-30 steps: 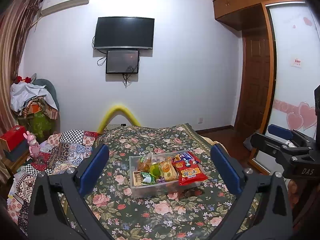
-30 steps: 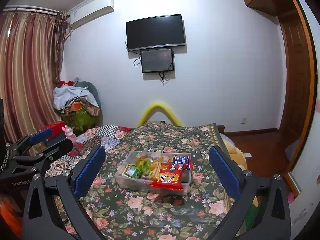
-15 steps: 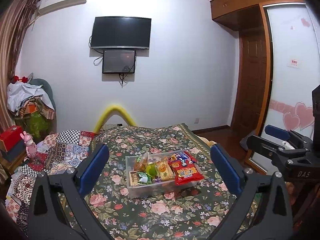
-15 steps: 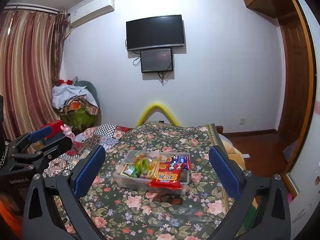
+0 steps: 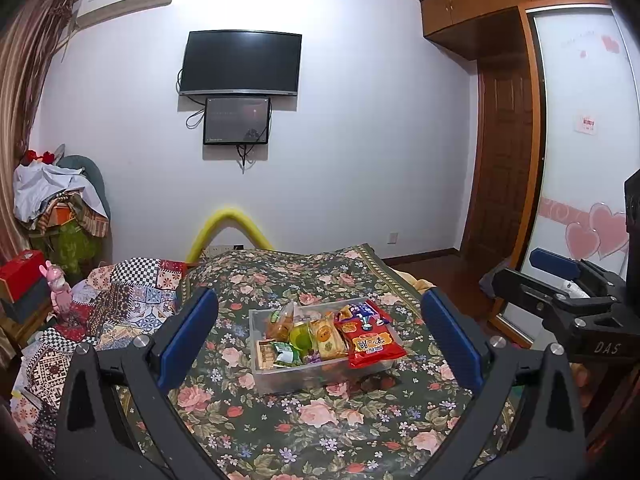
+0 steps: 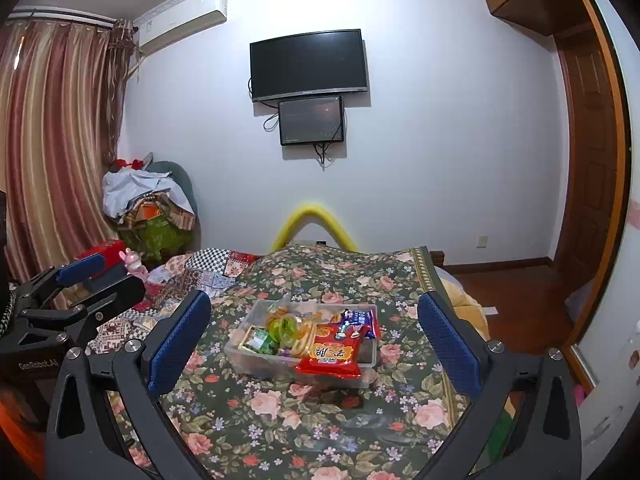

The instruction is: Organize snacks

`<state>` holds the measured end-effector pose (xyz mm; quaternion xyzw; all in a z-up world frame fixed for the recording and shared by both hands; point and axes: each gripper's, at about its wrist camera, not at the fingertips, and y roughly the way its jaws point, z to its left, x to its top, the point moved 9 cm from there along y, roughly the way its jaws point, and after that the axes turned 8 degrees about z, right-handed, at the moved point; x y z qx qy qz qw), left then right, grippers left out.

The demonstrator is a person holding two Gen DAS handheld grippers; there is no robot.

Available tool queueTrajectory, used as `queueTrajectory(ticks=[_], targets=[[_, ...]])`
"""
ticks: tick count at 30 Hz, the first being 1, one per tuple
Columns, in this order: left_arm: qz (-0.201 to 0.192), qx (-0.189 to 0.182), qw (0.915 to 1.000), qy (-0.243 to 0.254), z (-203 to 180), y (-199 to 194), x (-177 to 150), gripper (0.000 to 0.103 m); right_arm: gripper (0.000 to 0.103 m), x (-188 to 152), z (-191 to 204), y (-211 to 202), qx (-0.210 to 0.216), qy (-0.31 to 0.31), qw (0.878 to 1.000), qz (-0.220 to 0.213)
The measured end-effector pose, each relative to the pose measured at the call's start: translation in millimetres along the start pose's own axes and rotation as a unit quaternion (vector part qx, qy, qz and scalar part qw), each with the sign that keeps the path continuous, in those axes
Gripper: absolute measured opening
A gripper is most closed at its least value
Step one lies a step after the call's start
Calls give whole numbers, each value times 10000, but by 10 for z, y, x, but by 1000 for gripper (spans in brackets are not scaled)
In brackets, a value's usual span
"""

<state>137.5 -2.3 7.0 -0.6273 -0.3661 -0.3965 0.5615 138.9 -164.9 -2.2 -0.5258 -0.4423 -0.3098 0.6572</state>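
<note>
1. Both my left fingers (image 5: 320,344) and right fingers (image 6: 314,340) stand wide apart, holding nothing.
2. The clear plastic box (image 5: 280,376) of snacks sits on the flowered bed (image 5: 320,420), ahead.
3. I should approach the glossy, crinkly red packet (image 5: 372,344) overhanging the rim and pinch its flat edge gently.

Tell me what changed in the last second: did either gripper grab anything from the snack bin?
No grab. Both the left gripper and the right gripper stay wide open and empty. The left view panned slightly, so the clear snack bin slid a little left in frame; the right view barely shifted. The red snack bag still overhangs the bin's right edge, and the bin rests unmoved on the floral bedspread.
</note>
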Motion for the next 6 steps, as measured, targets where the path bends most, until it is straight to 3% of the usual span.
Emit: queueTrajectory(ticks=[6], targets=[[32, -7, 10000, -64, 35, 20, -12, 103, 103, -9, -1, 1, -18, -13, 10000, 7]])
